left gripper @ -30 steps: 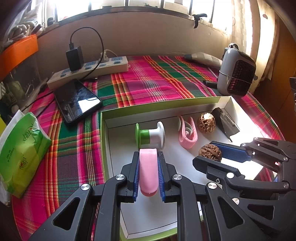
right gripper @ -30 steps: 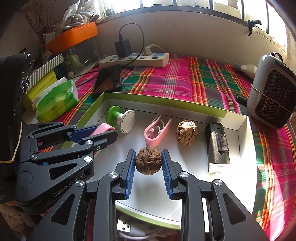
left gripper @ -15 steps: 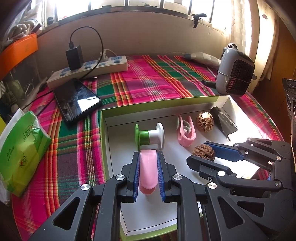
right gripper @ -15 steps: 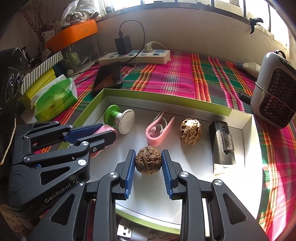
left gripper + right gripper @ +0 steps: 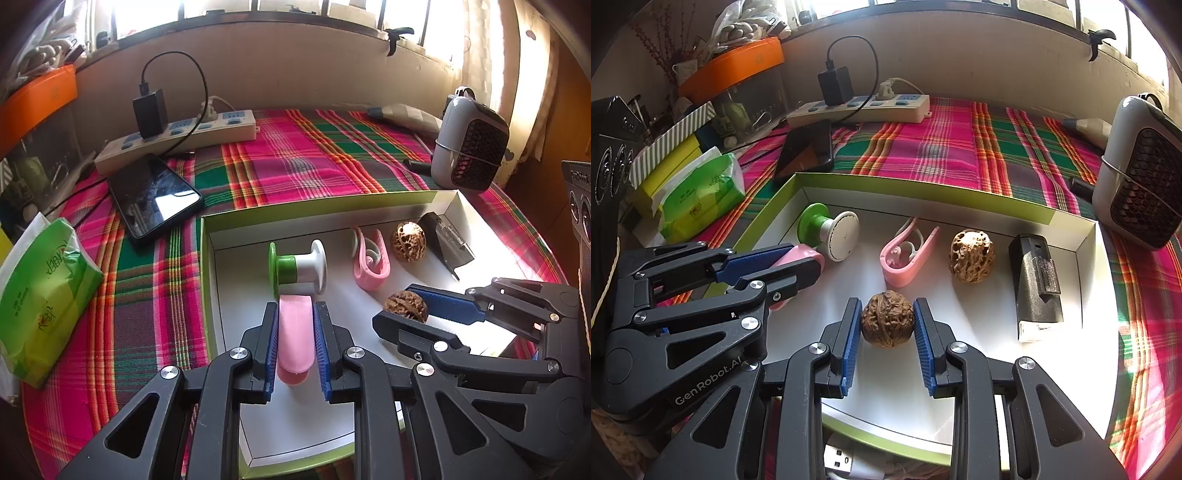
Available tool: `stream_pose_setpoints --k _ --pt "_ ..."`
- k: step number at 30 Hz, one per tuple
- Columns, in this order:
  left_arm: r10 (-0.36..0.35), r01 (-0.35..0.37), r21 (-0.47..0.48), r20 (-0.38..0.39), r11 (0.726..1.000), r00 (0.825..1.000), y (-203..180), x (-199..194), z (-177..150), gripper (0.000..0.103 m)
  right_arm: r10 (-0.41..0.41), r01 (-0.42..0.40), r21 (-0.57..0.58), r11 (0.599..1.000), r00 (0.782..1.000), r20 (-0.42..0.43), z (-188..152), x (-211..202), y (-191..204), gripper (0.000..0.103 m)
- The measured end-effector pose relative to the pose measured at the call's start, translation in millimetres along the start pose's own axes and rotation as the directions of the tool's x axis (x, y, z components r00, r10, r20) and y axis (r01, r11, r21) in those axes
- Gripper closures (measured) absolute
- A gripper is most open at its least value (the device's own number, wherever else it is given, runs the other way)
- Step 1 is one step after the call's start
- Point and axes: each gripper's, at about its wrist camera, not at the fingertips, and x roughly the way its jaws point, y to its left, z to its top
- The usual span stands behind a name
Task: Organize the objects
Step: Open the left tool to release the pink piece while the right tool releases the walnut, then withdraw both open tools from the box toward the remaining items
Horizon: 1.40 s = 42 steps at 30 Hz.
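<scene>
A green-rimmed white box (image 5: 332, 201) lies on the plaid cloth. Over its near left part, my left gripper (image 5: 295, 310) has a pink clip (image 5: 295, 332) between its blue pads. The jaws are opening, but the pads still touch the clip, whose lower end rests on the box floor. To the right, my right gripper (image 5: 888, 306) is shut on a dark walnut (image 5: 886, 323) just above the floor. In a row behind them lie a green-and-white spool (image 5: 827, 230), a second pink clip (image 5: 905, 254), a pale walnut (image 5: 971, 256) and a black block (image 5: 1036, 282).
Left of the box are a green tissue pack (image 5: 40, 295) and a phone (image 5: 153, 197), with a power strip (image 5: 177, 134) and plugged charger behind. A small heater (image 5: 469, 146) stands at the back right. A USB cable (image 5: 846, 461) lies under the box's near edge.
Both grippers keep their places and their loads. The left jaws look a touch wider around the pink clip.
</scene>
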Motion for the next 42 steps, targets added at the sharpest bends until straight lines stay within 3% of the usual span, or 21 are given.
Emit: stream_pose_setpoints --k 14,20,42 --pt "0.007 -0.007 -0.001 0.005 1.000 1.000 0 -4 -2 0.078 -0.005 0.005 0.006 1.000 1.000 0.004 -3 -5 -2 0.073" --pt "0.015 -0.015 -0.010 0.007 1.000 1.000 1 -9 -3 0.077 -0.004 0.004 0.012 1.000 1.000 0.008 -4 -9 -3 0.064" --pt "0.018 -0.017 -0.048 0.024 0.999 1.000 3 -30 -16 0.077 -0.019 0.018 0.018 1.000 0.999 0.048 -12 -31 1 0.064"
